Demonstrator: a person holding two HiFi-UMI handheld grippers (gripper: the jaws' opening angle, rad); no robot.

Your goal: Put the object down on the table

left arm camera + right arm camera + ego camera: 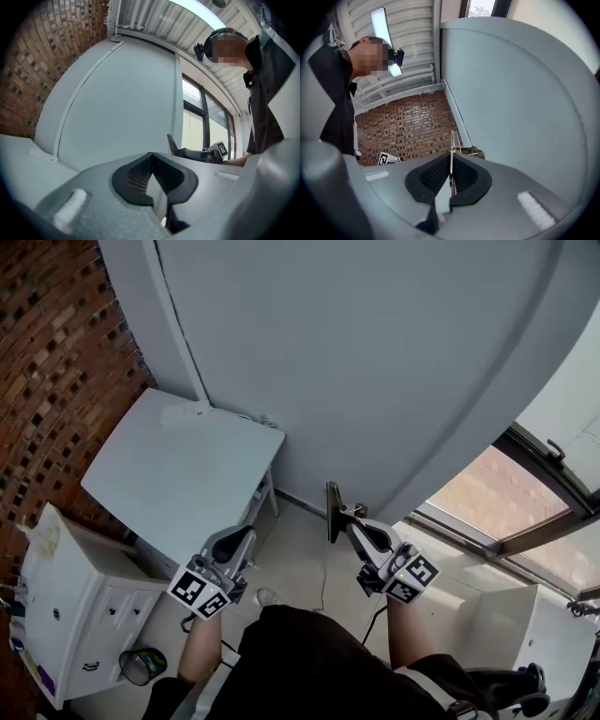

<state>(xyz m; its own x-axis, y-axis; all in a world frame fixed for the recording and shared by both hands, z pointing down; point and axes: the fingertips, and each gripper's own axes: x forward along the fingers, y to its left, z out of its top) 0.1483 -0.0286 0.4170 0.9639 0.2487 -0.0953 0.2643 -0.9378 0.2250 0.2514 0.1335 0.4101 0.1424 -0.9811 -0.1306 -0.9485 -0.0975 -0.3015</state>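
My right gripper (450, 177) pinches a thin dark plate (331, 512). My left gripper (151, 161) is pressed together, empty. Loosening this far from the table (178, 474) would likely drop it.

Both bare forearms (199, 652) reach forward, well apart. The grey plastic left claw (246, 536) holds its jaws pressed together with nothing between; the grey plastic right claw (351, 521) is clamped on a thin dark flat plate (331, 512)
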